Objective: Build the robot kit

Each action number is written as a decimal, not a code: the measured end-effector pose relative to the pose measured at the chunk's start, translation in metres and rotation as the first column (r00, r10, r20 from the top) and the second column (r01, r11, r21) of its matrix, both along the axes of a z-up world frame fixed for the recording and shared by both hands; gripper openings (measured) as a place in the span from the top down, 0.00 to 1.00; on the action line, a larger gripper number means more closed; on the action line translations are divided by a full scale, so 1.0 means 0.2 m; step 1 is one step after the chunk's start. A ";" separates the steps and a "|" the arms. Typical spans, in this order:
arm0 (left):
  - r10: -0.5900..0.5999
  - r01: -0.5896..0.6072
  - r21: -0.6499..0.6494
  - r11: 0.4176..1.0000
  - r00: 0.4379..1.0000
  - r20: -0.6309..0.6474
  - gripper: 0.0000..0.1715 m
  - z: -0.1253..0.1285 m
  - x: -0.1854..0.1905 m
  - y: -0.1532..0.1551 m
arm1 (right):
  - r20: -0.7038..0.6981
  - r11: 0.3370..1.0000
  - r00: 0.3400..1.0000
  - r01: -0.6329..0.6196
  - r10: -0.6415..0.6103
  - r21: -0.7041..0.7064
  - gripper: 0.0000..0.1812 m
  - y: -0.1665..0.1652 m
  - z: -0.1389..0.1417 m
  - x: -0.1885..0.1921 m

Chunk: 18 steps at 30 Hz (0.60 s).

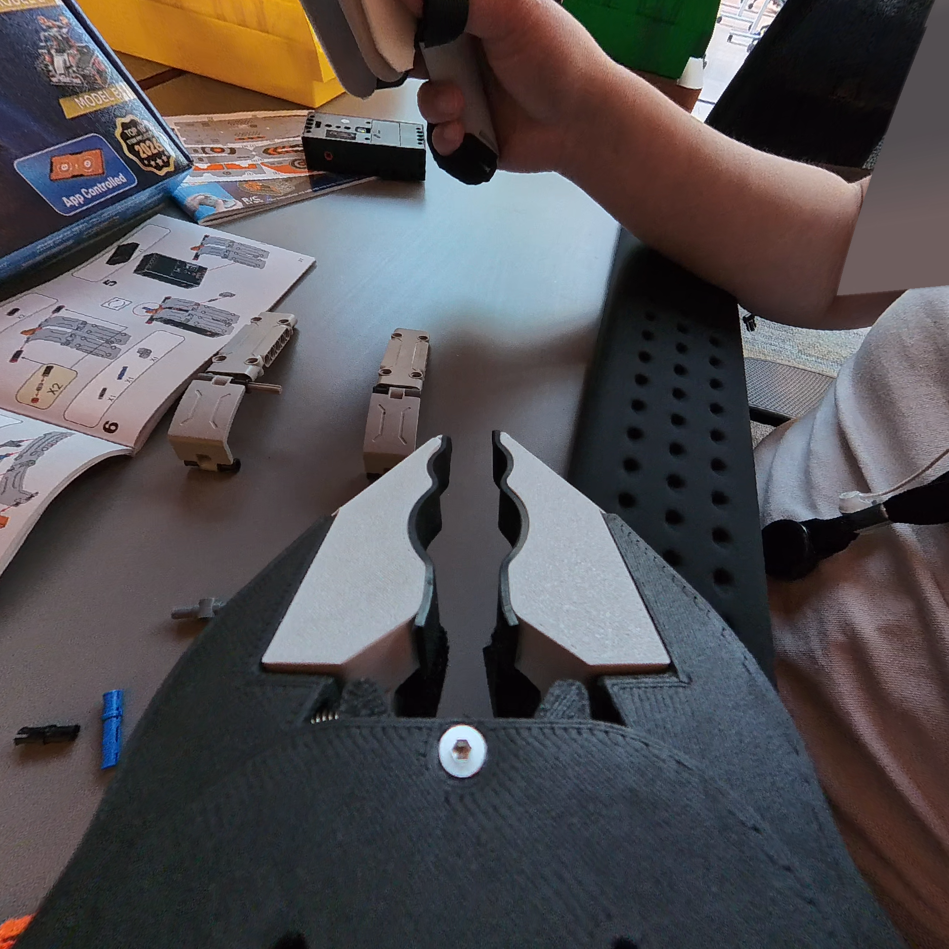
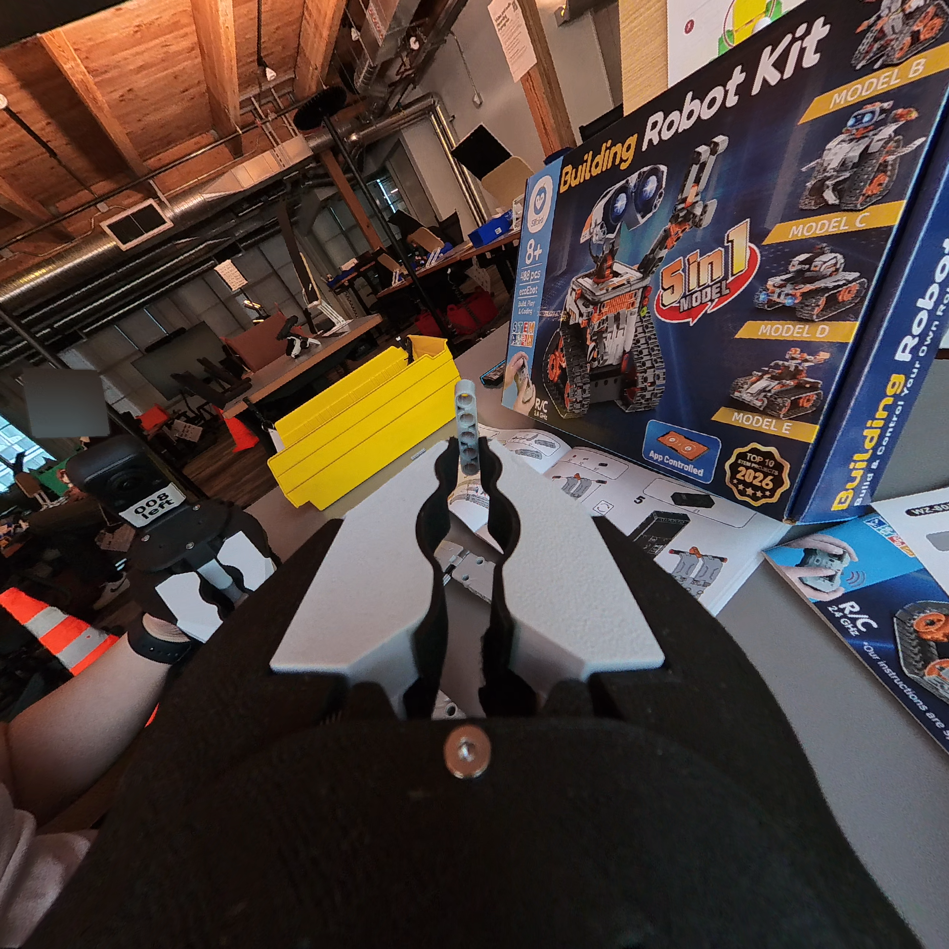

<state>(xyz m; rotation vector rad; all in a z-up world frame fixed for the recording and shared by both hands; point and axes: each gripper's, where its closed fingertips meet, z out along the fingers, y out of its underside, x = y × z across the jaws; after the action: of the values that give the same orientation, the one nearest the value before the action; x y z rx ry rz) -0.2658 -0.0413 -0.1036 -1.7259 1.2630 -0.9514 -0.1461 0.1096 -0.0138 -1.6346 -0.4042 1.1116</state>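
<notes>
Beam [image 2: 466, 426], grey with holes, is pinched upright in my right gripper [image 2: 470, 464], raised above the manual [image 2: 606, 482]. Left gripper [image 1: 471, 441] empty, jaws apart, hovering near right of two grey assemblies [image 1: 395, 400] on table [image 1: 462, 257]; loose pins [image 1: 111, 728] near left remain unfitted.

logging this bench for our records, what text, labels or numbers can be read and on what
I won't quote writing; these things bear it:
Blue kit box: large print, numbers, badges.
Open instruction booklet: step numbers.
Blue leaflet: small print.
White sticker: short print.
Hanging paper sheet: too small to read.
</notes>
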 end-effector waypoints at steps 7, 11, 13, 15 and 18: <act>-0.003 0.004 0.002 1.000 1.000 -0.015 0.92 -0.01 0.00 0.00 | 0.012 1.000 1.000 -0.009 0.009 -0.010 0.96 0.00 -0.01 -0.01; -0.003 0.003 0.007 1.000 1.000 -0.024 0.92 -0.02 0.00 0.00 | 0.041 0.999 0.999 -0.030 0.031 -0.031 0.97 -0.01 -0.04 -0.01; -0.002 0.002 0.008 1.000 1.000 -0.026 0.92 -0.02 0.00 0.00 | 0.090 0.998 0.995 -0.047 0.051 -0.046 0.97 -0.01 -0.07 -0.01; 0.000 0.000 0.006 1.000 1.000 -0.028 0.92 -0.02 0.00 0.00 | 0.169 0.996 0.983 -0.062 0.071 -0.060 0.97 -0.02 -0.11 0.00; 0.008 -0.008 -0.001 1.000 0.999 -0.035 0.92 -0.03 0.00 0.01 | 0.358 0.996 0.930 -0.070 0.085 -0.054 0.97 -0.03 -0.21 0.02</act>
<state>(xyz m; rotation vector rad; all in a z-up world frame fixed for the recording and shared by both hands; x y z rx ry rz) -0.2654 -0.0397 -0.1102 -1.7542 1.2774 -0.9213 -0.1424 0.1043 -0.0565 -1.8770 -0.6931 0.8784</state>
